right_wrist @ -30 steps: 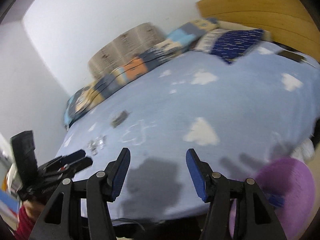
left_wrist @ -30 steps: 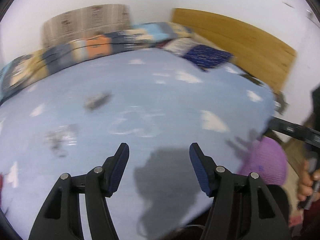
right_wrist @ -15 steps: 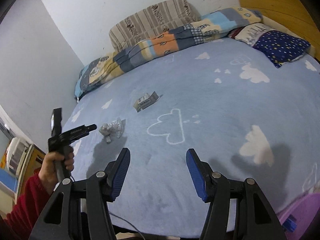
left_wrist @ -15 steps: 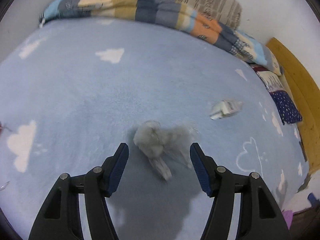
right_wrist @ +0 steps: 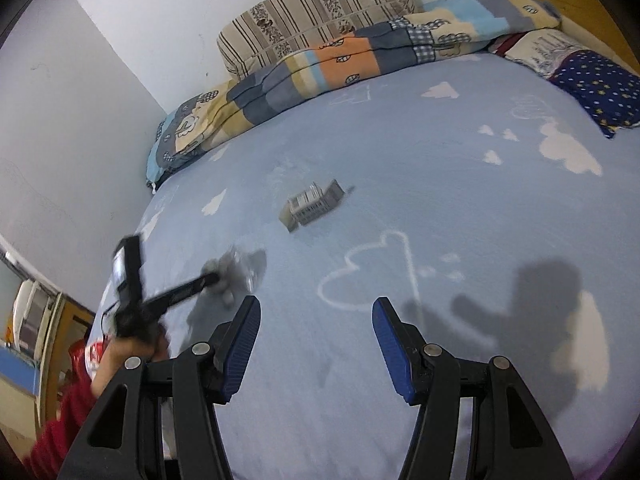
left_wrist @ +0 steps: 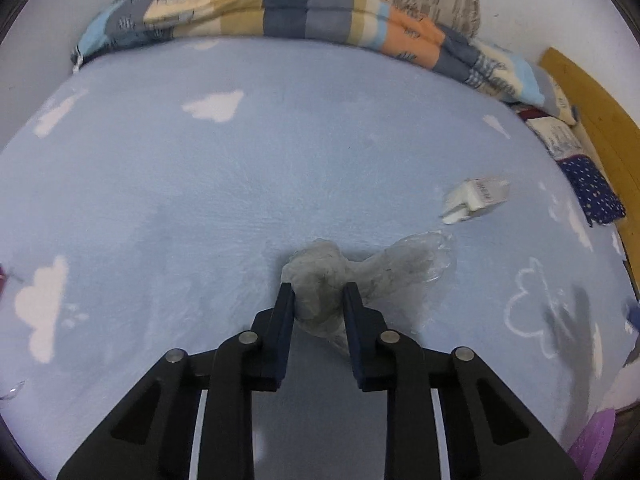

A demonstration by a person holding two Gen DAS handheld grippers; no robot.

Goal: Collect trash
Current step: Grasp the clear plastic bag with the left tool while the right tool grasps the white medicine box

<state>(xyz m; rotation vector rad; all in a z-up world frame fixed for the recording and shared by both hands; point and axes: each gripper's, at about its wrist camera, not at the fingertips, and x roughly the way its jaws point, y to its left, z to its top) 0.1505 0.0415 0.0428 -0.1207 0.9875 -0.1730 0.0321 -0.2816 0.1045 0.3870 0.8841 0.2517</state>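
A crumpled clear plastic bag [left_wrist: 400, 264] lies on the blue cloud-print bed [left_wrist: 200, 200]. My left gripper [left_wrist: 317, 292] points down at it with its jaws closing, and the blue pads press the bag's bunched left end from both sides. A small white and grey carton [left_wrist: 476, 198] lies a little further right. The right wrist view shows the same carton [right_wrist: 314, 204] mid-bed, with the left gripper [right_wrist: 216, 278] on the bag [right_wrist: 244, 270], held by a hand [right_wrist: 128, 348] in a red sleeve. My right gripper [right_wrist: 316, 312] hovers open above bare blanket, holding nothing.
A folded patchwork quilt [left_wrist: 320, 20] and a striped pillow [right_wrist: 316, 12] line the far wall. A starry blue pillow [right_wrist: 596, 88] and a wooden headboard [left_wrist: 592, 104] are at the right. A purple object [left_wrist: 592, 440] sits past the bed's near right corner.
My left gripper swung across the bed to the plastic bag, came down over it, then closed its jaws onto it. My right gripper moved in over the bed, nearer the carton.
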